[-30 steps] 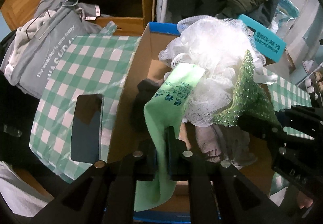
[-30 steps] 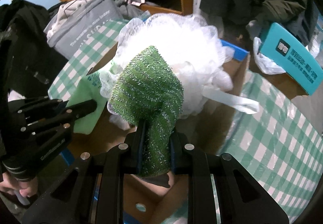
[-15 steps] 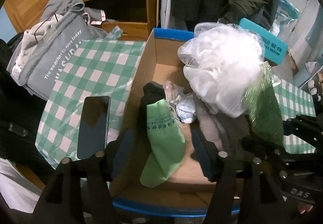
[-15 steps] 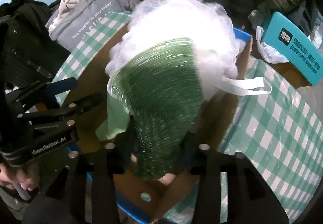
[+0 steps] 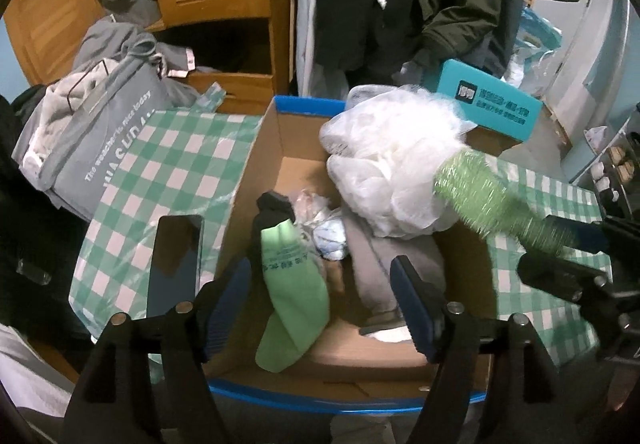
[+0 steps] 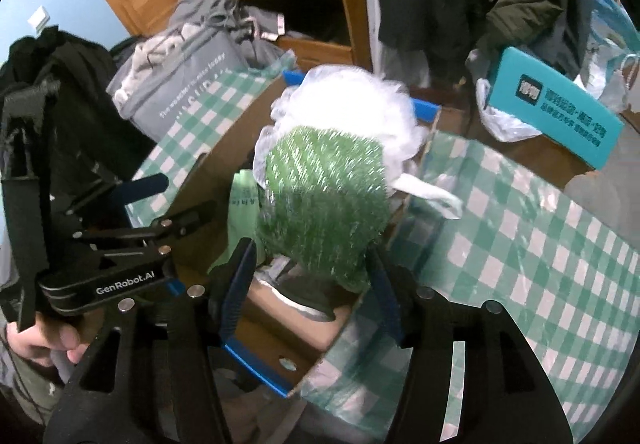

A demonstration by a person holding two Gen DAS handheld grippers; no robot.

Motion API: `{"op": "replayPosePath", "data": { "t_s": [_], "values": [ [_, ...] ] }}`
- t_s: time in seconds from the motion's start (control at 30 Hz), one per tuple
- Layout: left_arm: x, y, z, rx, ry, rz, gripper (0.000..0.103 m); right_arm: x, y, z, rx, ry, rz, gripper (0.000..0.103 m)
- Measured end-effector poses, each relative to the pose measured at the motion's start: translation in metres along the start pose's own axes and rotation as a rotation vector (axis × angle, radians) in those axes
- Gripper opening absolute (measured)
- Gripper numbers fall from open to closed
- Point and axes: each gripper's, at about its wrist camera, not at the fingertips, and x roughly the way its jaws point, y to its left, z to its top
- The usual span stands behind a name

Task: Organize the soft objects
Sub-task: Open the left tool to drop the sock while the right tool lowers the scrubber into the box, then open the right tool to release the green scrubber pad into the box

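Note:
A cardboard box (image 5: 260, 160) with blue edges holds soft things: a light green cloth (image 5: 290, 284), a black sock, grey fabric and a white mesh bath pouf (image 5: 384, 172). My left gripper (image 5: 320, 296) is open and empty above the box's near end. My right gripper (image 6: 310, 284) is open; a sparkly green scrubber (image 6: 324, 204) sits between its spread fingers, blurred, above the box (image 6: 264, 336) with the pouf (image 6: 344, 104) behind it. The scrubber (image 5: 492, 200) also shows in the left wrist view by the box's right side.
The box stands on a green-and-white checked cloth (image 5: 168, 172). A black phone (image 5: 174, 264) lies left of the box. A grey bag (image 5: 100, 132) and clothes pile up at the left. A teal box (image 5: 488, 104) sits behind, with a wooden cabinet beyond.
Both grippers have opened. The light green cloth has dropped from my left gripper into the box. The green scrubber is loose between my right fingers, and both grippers have pulled back.

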Motion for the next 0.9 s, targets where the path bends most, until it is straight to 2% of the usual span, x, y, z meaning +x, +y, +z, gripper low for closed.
{"op": "replayPosePath", "data": {
  "t_s": [0.2,0.53,0.73,0.9],
  "values": [
    [-0.009,-0.012,0.003,0.019,-0.022,-0.017,0.076,-0.021,-0.013,-0.002,0.033,-0.046,0.008,0.06],
    [-0.011,-0.021,0.005,0.03,-0.03,-0.011,0.078,-0.017,-0.029,-0.008,0.109,-0.045,0.07,0.061],
    [-0.004,-0.021,0.006,0.027,-0.025,0.007,0.078,-0.012,-0.052,-0.006,0.148,-0.069,-0.084,0.061],
    [0.007,-0.02,0.006,0.037,-0.009,0.031,0.078,0.008,-0.079,-0.003,0.227,-0.057,-0.156,0.061]
  ]
}}
